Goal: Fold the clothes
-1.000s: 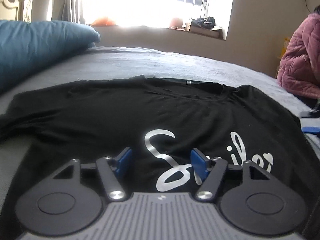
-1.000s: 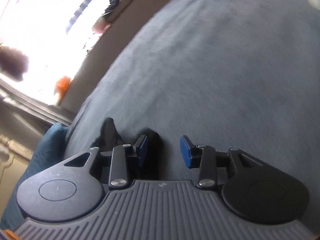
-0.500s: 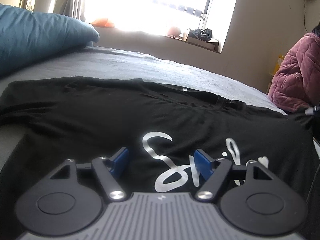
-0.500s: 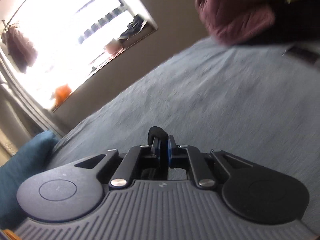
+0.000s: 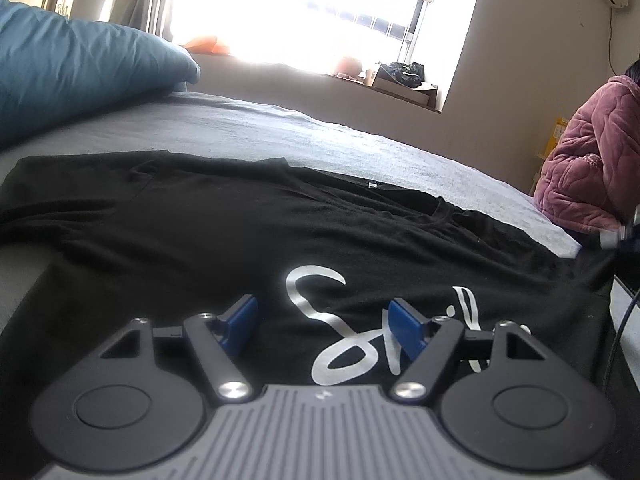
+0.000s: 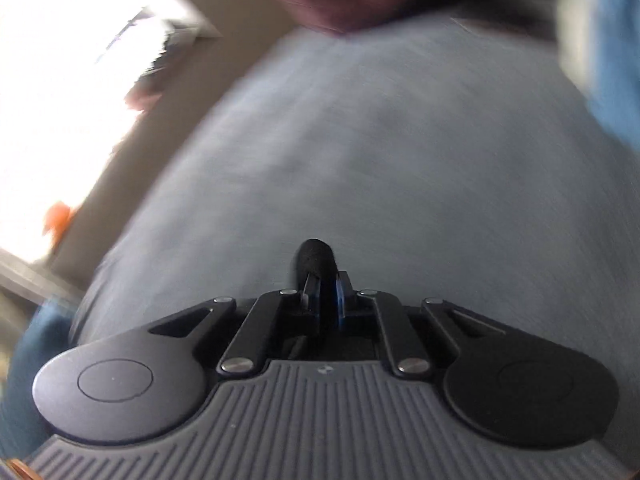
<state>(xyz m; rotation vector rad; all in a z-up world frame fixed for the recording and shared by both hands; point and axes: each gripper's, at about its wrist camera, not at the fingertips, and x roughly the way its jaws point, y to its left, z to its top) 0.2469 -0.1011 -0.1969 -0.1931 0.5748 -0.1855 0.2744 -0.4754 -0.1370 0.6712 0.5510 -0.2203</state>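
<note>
Left tool (image 5: pixel 323 325) hangs low over a black T-shirt (image 5: pixel 224 232), its blue fingers spread wide with nothing between them, above the white lettering (image 5: pixel 340 344) printed on the cloth. Right tool (image 6: pixel 328 300) has its fingers pressed together on a small fold of black fabric (image 6: pixel 316 258) that pokes up past the fingertips; that view is blurred, so which part of the shirt this is cannot be told. The T-shirt lies spread flat, front up, on a bed (image 5: pixel 280 132) with a grey cover, its neckline toward the far side and one sleeve reaching out at the left. A blue pillow (image 5: pixel 72 68) rests at the head of the bed, to the left. Beyond the bed a bright window (image 5: pixel 304 12) with things on its sill fills the wall, and a pink quilted jacket (image 5: pixel 588 168) shows at the right edge.
</note>
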